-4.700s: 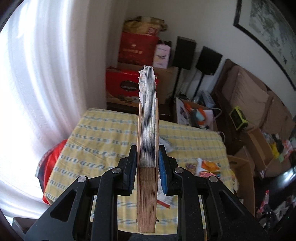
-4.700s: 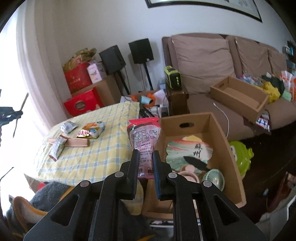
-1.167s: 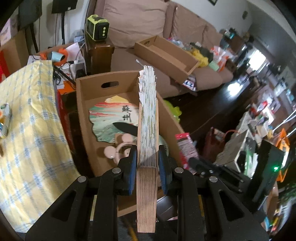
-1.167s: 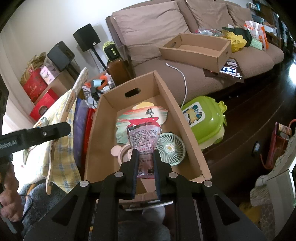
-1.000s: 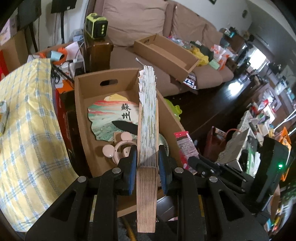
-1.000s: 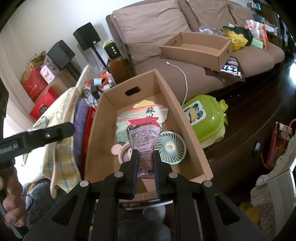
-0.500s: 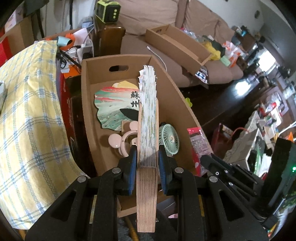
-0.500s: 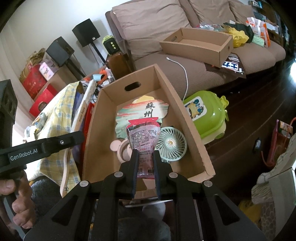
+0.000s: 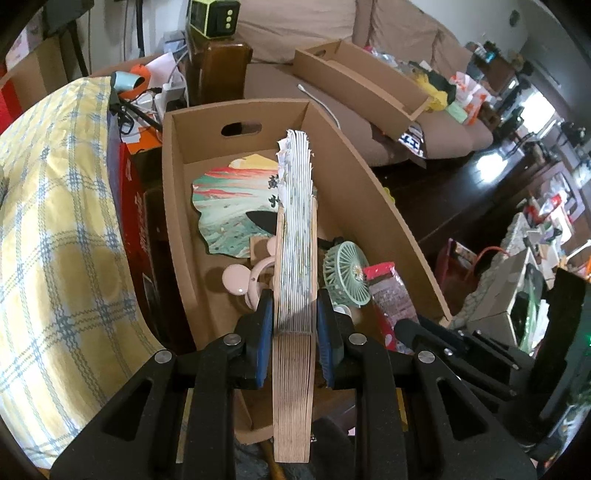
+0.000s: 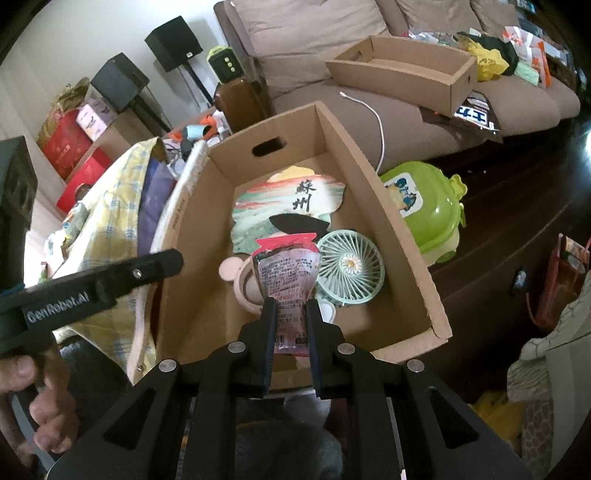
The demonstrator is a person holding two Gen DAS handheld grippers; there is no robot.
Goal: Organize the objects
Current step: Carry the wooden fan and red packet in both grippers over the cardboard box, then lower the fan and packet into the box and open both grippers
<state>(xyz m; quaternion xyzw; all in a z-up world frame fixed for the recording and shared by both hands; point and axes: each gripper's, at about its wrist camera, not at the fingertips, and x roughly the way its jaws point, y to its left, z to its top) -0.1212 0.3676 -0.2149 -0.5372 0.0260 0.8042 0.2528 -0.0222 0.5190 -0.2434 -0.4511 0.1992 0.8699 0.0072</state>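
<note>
My left gripper (image 9: 294, 314) is shut on a folded wooden fan (image 9: 294, 229), held edge-on above the near end of an open cardboard box (image 9: 177, 192). My right gripper (image 10: 290, 314) is shut on a red-topped snack packet (image 10: 287, 269), held over the same box (image 10: 399, 236); the packet also shows in the left wrist view (image 9: 388, 295). In the box lie a painted flat fan (image 10: 288, 206), a mint handheld fan (image 10: 349, 271) and a pink round item (image 10: 240, 280). The left gripper's arm (image 10: 99, 284) shows at the box's left.
A table with a yellow checked cloth (image 9: 55, 221) stands left of the box. A sofa (image 10: 332, 33) behind holds a second cardboard box (image 10: 402, 74). A green plastic case (image 10: 424, 210) sits on the dark floor at the right. Speakers and red boxes stand at the back left.
Both grippers have moved from the table over to the box and come lower and closer above it. Each keeps its hold on its object.
</note>
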